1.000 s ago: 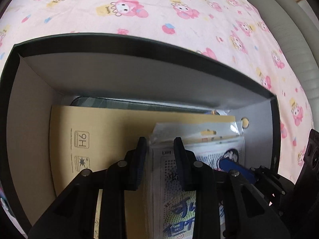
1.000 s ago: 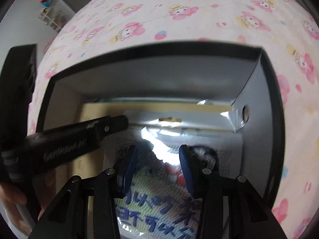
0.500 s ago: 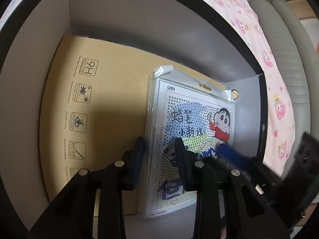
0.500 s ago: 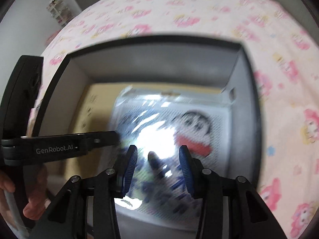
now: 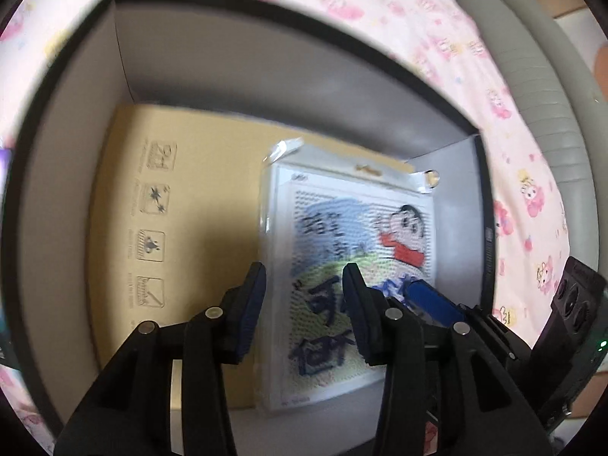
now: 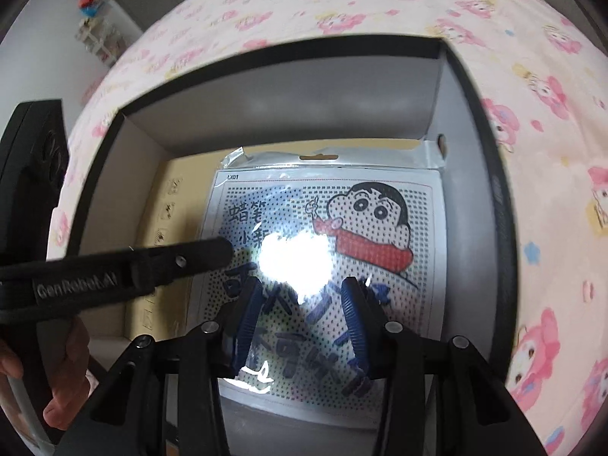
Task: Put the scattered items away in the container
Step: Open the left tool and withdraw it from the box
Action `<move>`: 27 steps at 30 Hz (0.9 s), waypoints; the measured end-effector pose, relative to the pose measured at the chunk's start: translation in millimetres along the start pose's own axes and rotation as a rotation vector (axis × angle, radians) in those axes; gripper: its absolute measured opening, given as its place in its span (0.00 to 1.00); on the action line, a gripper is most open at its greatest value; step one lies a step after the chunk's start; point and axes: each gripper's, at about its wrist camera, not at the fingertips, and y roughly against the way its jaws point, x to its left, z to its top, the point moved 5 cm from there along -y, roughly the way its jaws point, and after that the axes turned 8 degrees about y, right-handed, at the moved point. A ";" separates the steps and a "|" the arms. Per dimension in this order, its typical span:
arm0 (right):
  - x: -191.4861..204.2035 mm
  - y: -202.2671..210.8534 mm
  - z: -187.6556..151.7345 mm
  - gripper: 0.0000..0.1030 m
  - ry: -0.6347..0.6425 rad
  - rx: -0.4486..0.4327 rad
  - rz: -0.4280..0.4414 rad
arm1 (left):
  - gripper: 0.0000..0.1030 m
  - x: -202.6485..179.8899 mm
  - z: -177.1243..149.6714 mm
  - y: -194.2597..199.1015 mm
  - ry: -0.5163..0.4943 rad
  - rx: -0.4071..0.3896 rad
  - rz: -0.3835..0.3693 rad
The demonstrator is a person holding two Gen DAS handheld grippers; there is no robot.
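Note:
A black-edged box with grey walls sits on the bed. On its floor lies a flat tan card, and on the card's right part a clear-wrapped cartoon packet lies face up. My left gripper hovers over the packet's left edge; its jaws are opening and the pads do not touch it. My right gripper hangs open above the same packet, nothing between its fingers. The left gripper's black finger reaches in from the left in the right wrist view. Glare hides the packet's middle there.
The box rests on a pink cartoon-print bedsheet. Grey padded cushions run along the sheet's right side. A person's hand holds the left tool at lower left. A shelf with toys stands far back.
The packet stood on edge between both grippers' jaws; now it lies flat on the tan card. Both grippers have drawn back and up, and the left jaws have widened.

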 end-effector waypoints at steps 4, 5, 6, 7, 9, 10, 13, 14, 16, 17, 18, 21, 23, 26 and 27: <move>9.1 21.9 -9.2 0.42 0.024 -0.125 -0.178 | 0.41 -11.5 -17.4 26.2 -0.080 -0.089 0.024; 12.2 25.6 -12.1 0.43 0.012 -0.150 -0.175 | 0.41 -13.4 -21.9 31.9 -0.091 -0.105 0.026; 15.9 28.2 -15.8 0.43 -0.003 -0.170 -0.154 | 0.42 -13.8 -24.9 38.1 -0.102 -0.124 0.029; 20.8 30.4 -20.9 0.43 -0.018 -0.188 -0.127 | 0.43 -16.4 -28.7 44.7 -0.118 -0.143 0.031; 29.1 32.9 -27.5 0.43 -0.035 -0.215 -0.094 | 0.43 -19.8 -35.1 50.1 -0.150 -0.171 0.035; 32.2 36.5 -32.0 0.43 -0.041 -0.229 -0.085 | 0.44 -21.1 -39.2 55.1 -0.165 -0.174 0.018; 44.3 40.1 -39.2 0.44 -0.085 -0.234 -0.056 | 0.52 -30.6 -52.1 66.3 -0.200 -0.164 -0.055; 52.4 35.6 -43.2 0.44 -0.111 -0.228 -0.036 | 0.52 -34.3 -52.3 65.1 -0.210 -0.174 -0.046; 62.4 43.4 -43.6 0.46 -0.126 -0.247 0.000 | 0.52 -36.5 -61.8 76.6 -0.248 -0.209 -0.015; 64.8 48.4 -45.2 0.49 -0.123 -0.259 0.003 | 0.52 -36.4 -63.1 81.3 -0.265 -0.226 -0.002; 69.2 54.6 -47.3 0.50 -0.116 -0.271 -0.002 | 0.53 -41.7 -68.8 88.5 -0.279 -0.246 0.004; 81.7 73.5 -51.9 0.50 -0.077 -0.301 -0.033 | 0.54 -41.6 -77.4 103.8 -0.309 -0.285 0.009; 91.1 84.0 -54.7 0.51 -0.051 -0.315 -0.050 | 0.56 -39.6 -82.0 112.3 -0.323 -0.311 0.019; 101.0 92.0 -56.2 0.51 -0.028 -0.328 -0.071 | 0.58 -31.9 -89.0 127.1 -0.339 -0.342 0.030; 105.5 94.1 -57.0 0.51 -0.019 -0.331 -0.080 | 0.58 -28.4 -90.7 131.6 -0.338 -0.350 0.034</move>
